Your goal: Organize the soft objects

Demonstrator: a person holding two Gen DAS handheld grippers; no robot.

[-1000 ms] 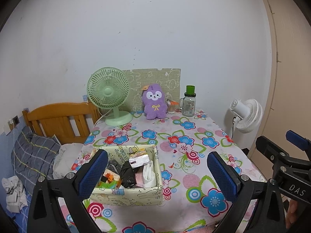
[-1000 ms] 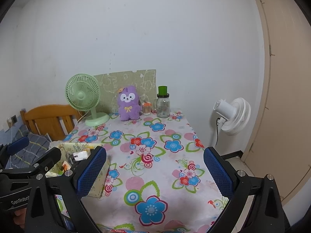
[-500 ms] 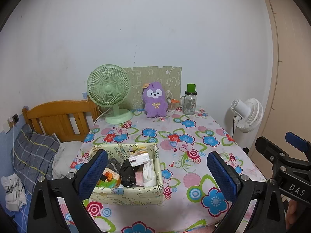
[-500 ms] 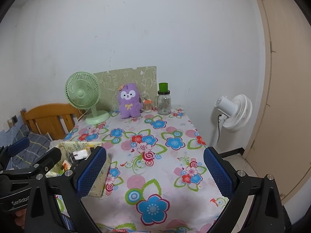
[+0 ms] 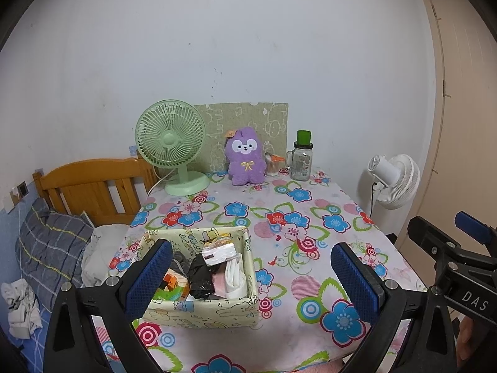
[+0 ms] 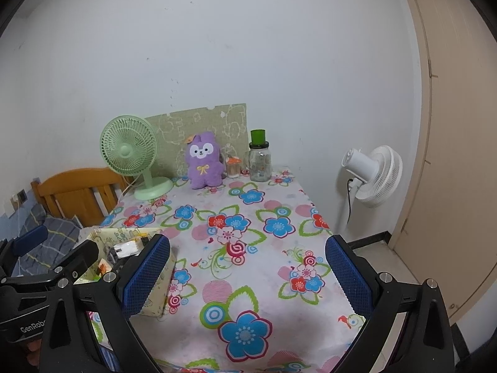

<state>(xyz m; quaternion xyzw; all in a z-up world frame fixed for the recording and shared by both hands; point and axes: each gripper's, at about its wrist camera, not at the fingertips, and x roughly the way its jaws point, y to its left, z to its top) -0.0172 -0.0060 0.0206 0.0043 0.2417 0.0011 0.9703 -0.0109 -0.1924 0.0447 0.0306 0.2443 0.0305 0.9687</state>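
A purple plush rabbit (image 5: 245, 157) (image 6: 204, 161) sits upright at the back of the flowered table (image 5: 310, 217), against a green patterned board. Near the front left stands a pale fabric box (image 5: 205, 309) (image 6: 155, 295) stuffed with small items: a black pouch, white cloth, a packet. My left gripper (image 5: 251, 279) hovers open above the table's front edge, its left finger overlapping the box. Further right, my right gripper (image 6: 247, 275) is open and holds nothing. Each gripper shows at the edge of the other's view.
A green desk fan (image 5: 174, 143) stands back left, a glass jar with a green lid (image 5: 301, 161) and a small cup (image 5: 272, 166) back right. Beyond the table's right side is a white floor fan (image 5: 393, 180). A wooden headboard (image 5: 90, 183) and bedding lie left.
Both cameras have tilted or risen a little, so the table and its objects sit slightly lower in view. Both grippers stay open and nothing on the table moved.
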